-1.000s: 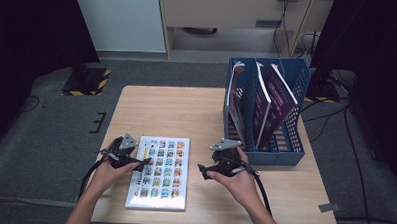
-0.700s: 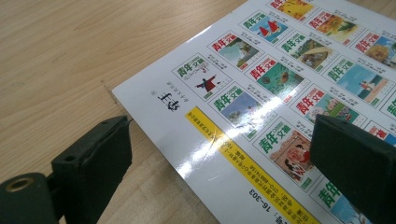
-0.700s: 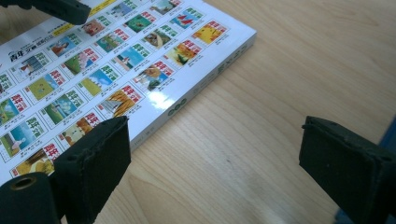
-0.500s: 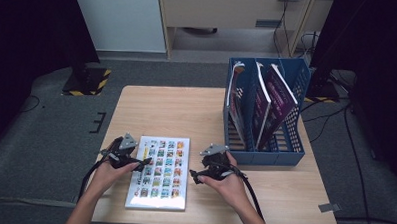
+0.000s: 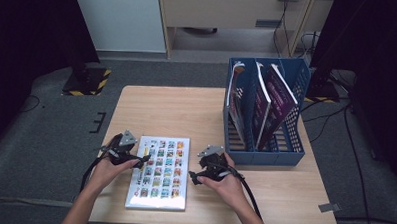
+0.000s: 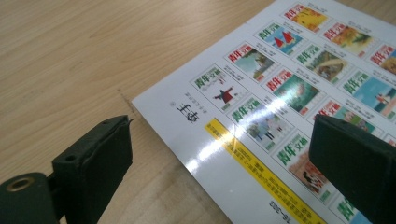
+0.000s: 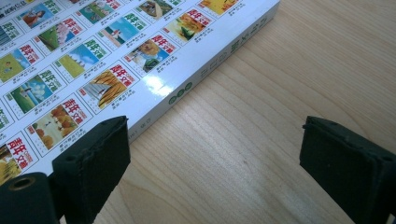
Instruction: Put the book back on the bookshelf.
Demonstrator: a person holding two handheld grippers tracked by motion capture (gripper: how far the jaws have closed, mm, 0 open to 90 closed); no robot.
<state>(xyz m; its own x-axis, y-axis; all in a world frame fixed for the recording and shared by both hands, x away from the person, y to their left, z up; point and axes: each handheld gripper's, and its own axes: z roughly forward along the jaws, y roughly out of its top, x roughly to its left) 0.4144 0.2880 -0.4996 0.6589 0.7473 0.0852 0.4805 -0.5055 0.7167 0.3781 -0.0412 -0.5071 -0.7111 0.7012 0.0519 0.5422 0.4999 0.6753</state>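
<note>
A white book with a grid of small colourful cover pictures lies flat near the table's front edge. My left gripper stands open at the book's left edge, one jaw over the bare wood and the other over the cover. My right gripper is open at the book's right edge, its jaws spanning the spine and the wood beside it. Neither holds anything.
A blue file rack with upright books and a purple magazine stands at the table's right, just behind my right hand. The wooden table stretches behind the book. Cables trail from both grippers over the front edge.
My right gripper has moved left from near the file rack to the book's right edge. The left gripper has stayed at the book's left edge.
</note>
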